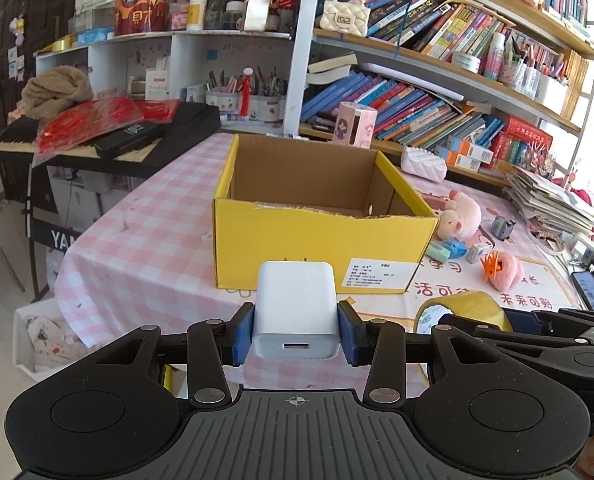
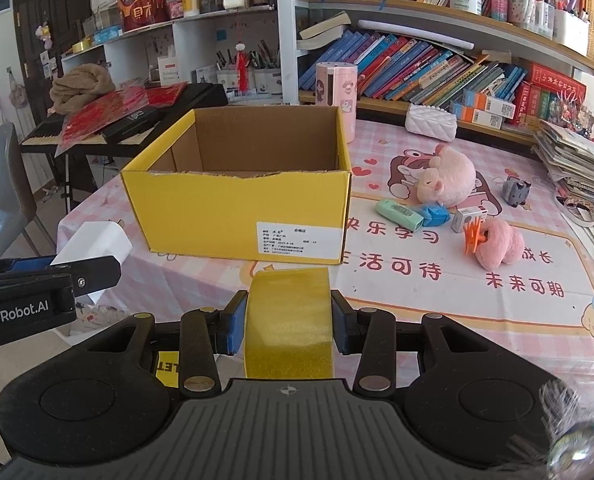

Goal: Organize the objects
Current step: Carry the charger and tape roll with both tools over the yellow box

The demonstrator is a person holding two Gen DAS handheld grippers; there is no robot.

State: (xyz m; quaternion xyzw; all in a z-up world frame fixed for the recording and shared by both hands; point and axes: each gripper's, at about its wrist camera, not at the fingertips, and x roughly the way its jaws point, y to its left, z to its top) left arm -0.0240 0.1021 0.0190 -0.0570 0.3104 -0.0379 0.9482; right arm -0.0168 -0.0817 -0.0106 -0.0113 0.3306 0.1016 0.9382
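My left gripper (image 1: 295, 334) is shut on a white USB charger (image 1: 295, 306), held in front of the open yellow cardboard box (image 1: 321, 248). The charger also shows in the right wrist view (image 2: 93, 246) at the left, in the left gripper. My right gripper (image 2: 289, 322) is shut on a yellow tape roll (image 2: 289, 320), held near the table's front edge before the box (image 2: 237, 216). The tape roll shows in the left wrist view (image 1: 463, 310) at the right. The box looks empty inside.
On the pink checked tablecloth (image 2: 417, 288) right of the box lie a pink plush pig (image 2: 445, 182), a pink fluffy clip (image 2: 493, 246), a green case (image 2: 399, 214), a small box (image 2: 469, 218) and a grey toy (image 2: 515, 192). Bookshelves stand behind; a keyboard (image 1: 97, 136) stands left.
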